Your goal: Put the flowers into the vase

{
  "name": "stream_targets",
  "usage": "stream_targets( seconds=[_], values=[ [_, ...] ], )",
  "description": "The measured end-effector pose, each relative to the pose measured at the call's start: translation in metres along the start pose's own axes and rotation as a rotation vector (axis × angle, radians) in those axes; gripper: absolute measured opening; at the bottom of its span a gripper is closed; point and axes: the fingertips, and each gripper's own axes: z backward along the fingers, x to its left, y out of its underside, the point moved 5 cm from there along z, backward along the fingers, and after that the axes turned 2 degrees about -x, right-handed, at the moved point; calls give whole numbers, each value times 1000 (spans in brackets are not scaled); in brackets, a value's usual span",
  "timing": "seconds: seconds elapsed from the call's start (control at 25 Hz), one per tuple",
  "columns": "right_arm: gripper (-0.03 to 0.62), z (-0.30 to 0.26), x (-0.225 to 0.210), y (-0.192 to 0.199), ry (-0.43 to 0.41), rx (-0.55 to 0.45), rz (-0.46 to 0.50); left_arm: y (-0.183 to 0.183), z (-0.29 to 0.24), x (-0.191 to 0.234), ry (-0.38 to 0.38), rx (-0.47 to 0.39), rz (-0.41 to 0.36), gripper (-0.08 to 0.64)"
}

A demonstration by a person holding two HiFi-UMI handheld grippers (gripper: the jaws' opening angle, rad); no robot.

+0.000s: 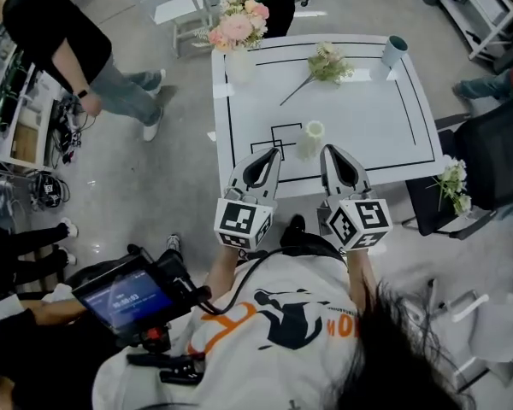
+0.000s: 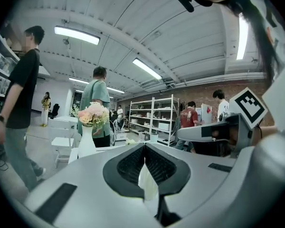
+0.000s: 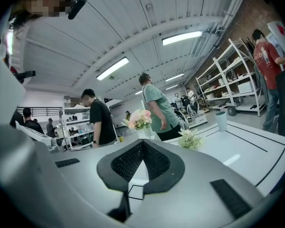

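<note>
Left claw (image 1: 274,154), right claw (image 1: 327,150) shut, loose flowers (image 1: 327,62) beyond

Flower sprig (image 1: 329,64), pale blooms, lies flat on the worktop's (image 1: 368,118) far half. Small white vase (image 1: 310,141) stands upright near the front edge, well apart.

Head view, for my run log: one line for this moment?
left gripper shut; right gripper shut; flower sprig on table; small vase without flowers

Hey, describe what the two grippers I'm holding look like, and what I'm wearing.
Both the left gripper and right gripper have pale grey, wedge-shaped shells tapering to the tips, with black ribbed pads inside. Each carries a white cube with black square markers. You're wearing a white T-shirt with orange and dark print.
</note>
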Motion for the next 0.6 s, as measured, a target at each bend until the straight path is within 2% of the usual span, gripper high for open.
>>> stream_targets(
  seconds=[0.32, 0.6],
  values=[
    [11, -26, -45, -17, -13, 9, -25, -7, -40, 7, -59, 15, -6, 9],
    [11, -40, -67, -13, -7, 31, -62, 0, -51, 15, -90, 58, -6, 9]
  ],
)
